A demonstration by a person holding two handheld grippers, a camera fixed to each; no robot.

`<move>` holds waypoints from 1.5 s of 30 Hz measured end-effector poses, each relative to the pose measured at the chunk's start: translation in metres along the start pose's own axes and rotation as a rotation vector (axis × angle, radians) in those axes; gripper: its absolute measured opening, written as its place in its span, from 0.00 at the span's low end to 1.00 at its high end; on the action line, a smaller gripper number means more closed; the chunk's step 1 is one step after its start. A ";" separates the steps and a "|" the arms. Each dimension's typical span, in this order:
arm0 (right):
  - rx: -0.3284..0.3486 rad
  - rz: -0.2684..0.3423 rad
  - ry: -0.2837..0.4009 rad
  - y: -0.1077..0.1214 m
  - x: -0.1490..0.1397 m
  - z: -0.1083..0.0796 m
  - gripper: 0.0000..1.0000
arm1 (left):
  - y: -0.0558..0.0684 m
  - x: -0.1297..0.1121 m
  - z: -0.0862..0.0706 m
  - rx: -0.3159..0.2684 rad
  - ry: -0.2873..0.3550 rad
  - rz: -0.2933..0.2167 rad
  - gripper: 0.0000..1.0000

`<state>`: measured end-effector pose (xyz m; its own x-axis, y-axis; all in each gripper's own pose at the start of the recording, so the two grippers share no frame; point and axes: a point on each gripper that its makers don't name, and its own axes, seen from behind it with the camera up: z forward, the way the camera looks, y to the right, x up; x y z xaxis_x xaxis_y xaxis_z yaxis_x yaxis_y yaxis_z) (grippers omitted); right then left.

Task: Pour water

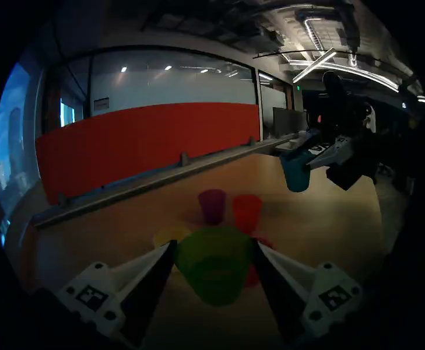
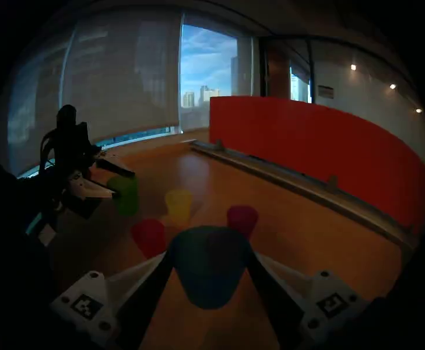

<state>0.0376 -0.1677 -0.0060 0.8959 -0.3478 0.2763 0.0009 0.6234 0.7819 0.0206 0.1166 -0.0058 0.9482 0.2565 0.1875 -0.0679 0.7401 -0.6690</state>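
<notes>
You had a green cup (image 1: 215,274) in your left gripper (image 1: 213,245), whose fingers (image 1: 149,289) were black, with black-and-white square tags (image 1: 91,296). At twelve o'clock sat a purple cup (image 1: 212,204), at one a red cup (image 1: 247,211). Your right gripper (image 2: 208,254) had a teal cup (image 2: 209,277); the partition (image 2: 329,140) was red.

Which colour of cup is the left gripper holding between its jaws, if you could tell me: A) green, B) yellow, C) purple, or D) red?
A: the green cup sits clamped between the jaws of the left gripper, while the purple cup, red cup and yellow cup stand free on the table, and the right gripper holds the blue cup.
</notes>
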 end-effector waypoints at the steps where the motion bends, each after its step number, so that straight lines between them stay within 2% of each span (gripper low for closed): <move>1: 0.000 0.000 -0.004 0.000 -0.002 0.001 0.92 | 0.000 -0.004 0.001 -0.003 -0.011 -0.004 0.90; 13: -0.006 0.000 -0.051 0.005 -0.027 0.007 0.93 | 0.004 -0.033 0.009 -0.032 -0.107 0.000 0.90; 26: -0.001 0.000 -0.097 0.007 -0.051 0.014 0.93 | 0.004 -0.054 0.018 -0.038 -0.179 0.045 0.90; 38: -0.002 0.005 -0.134 0.009 -0.073 0.020 0.93 | 0.000 -0.074 0.023 -0.032 -0.228 0.076 0.90; 45: -0.007 0.003 -0.152 0.009 -0.083 0.021 0.93 | 0.001 -0.079 0.025 -0.031 -0.232 0.078 0.90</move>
<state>-0.0460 -0.1485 -0.0100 0.8185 -0.4476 0.3602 0.0019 0.6291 0.7773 -0.0621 0.1127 -0.0039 0.8437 0.4503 0.2922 -0.1248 0.6941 -0.7090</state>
